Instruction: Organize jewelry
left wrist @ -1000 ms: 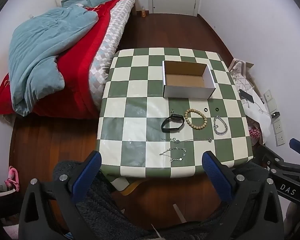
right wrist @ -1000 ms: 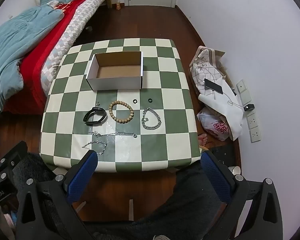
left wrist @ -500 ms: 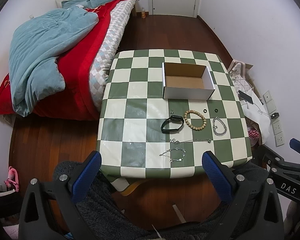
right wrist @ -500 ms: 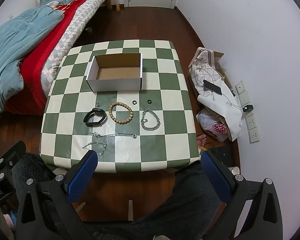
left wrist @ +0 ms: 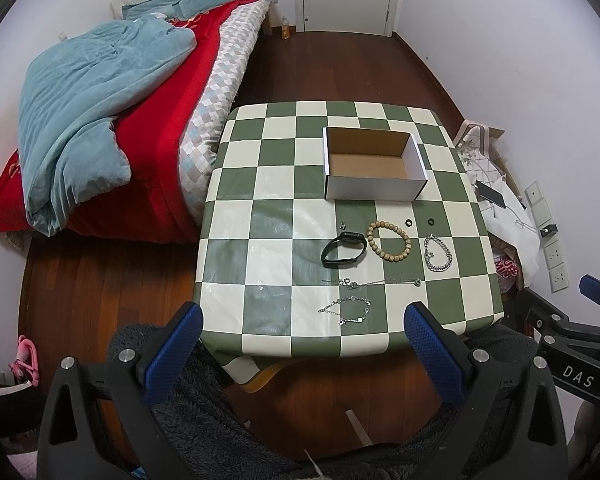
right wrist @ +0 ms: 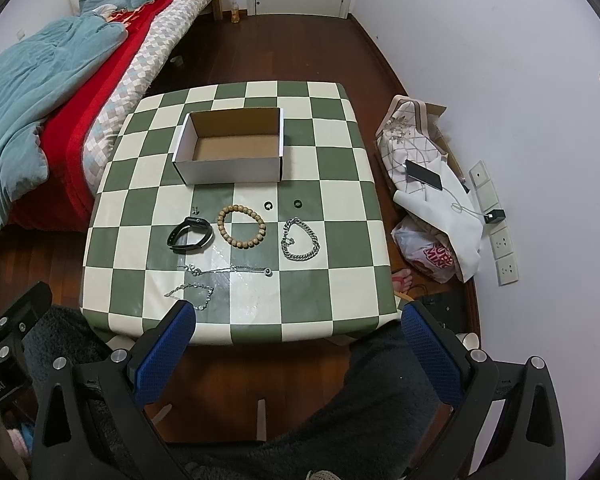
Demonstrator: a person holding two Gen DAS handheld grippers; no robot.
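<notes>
Both tongs — left [left wrist: 302, 346], right [right wrist: 296, 344] — spread wide, ungripping; round wooden-bead bracelet [right wrist: 241, 227] beside curb-link chain [right wrist: 300, 239].

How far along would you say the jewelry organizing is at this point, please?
Nothing looks done: the cardboard box is empty. Nothing is in hand: the left gripper and right gripper are both open, short of the table. Left: the bead bracelet, black band, chain bracelet and thin chains lie out.

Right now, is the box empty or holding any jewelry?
Empty: the box shows only bare brown floor; every piece lies on the table.
</notes>
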